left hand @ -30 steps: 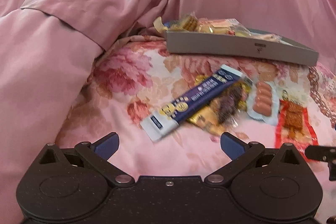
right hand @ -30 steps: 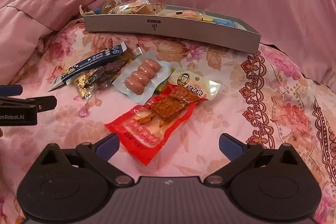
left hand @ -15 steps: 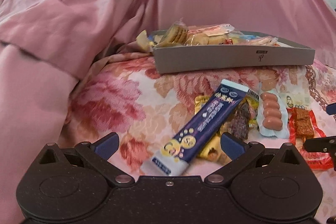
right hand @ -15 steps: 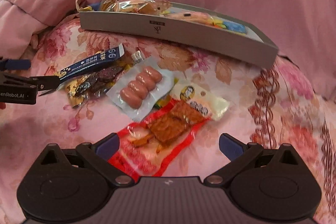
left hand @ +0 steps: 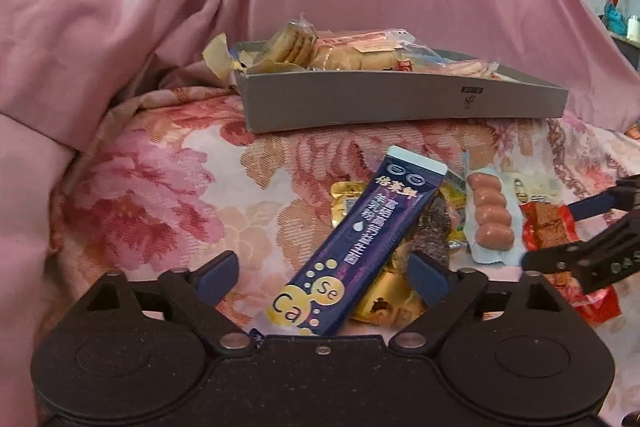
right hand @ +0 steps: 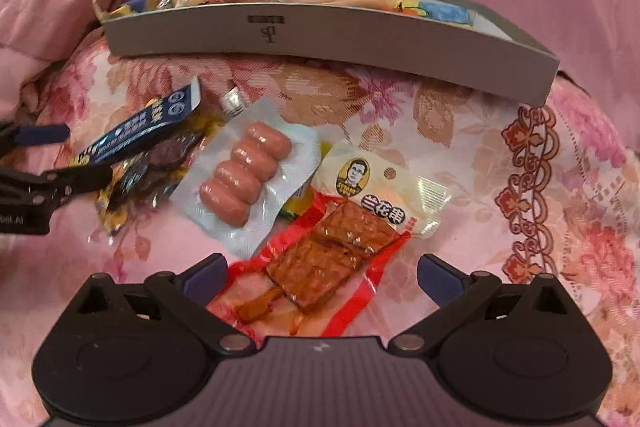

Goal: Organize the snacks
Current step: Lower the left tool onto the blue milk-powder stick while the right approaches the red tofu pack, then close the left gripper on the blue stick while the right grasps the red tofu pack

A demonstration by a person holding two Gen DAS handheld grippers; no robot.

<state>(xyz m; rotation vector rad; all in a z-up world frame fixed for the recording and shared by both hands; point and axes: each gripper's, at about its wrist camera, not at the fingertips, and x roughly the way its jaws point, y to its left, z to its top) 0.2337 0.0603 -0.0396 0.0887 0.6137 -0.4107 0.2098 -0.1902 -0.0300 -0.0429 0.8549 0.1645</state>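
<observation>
Loose snacks lie on a floral bedspread. A long blue stick packet [left hand: 360,247] [right hand: 136,131] rests on a gold-and-dark snack pack [left hand: 424,227] [right hand: 148,171]. My left gripper [left hand: 324,273] is open, its jaws either side of the blue packet's near end. A clear pack of small sausages [right hand: 244,171] [left hand: 490,219] lies in the middle. A red tofu-skewer packet [right hand: 328,251] [left hand: 548,227] lies between the jaws of my open right gripper [right hand: 320,275]. A grey box [right hand: 332,35] [left hand: 400,99] at the back holds several wrapped snacks.
Pink bedding [left hand: 120,7] is heaped behind and to the left of the grey box. The floral spread [right hand: 540,167] extends to the right with an ornate border pattern. My left gripper's fingers [right hand: 44,135] show at the left edge of the right wrist view.
Both grippers have moved forward and lower. The blue packet now sits between my left jaws, and the red tofu packet between my right jaws. Both stayed open.
</observation>
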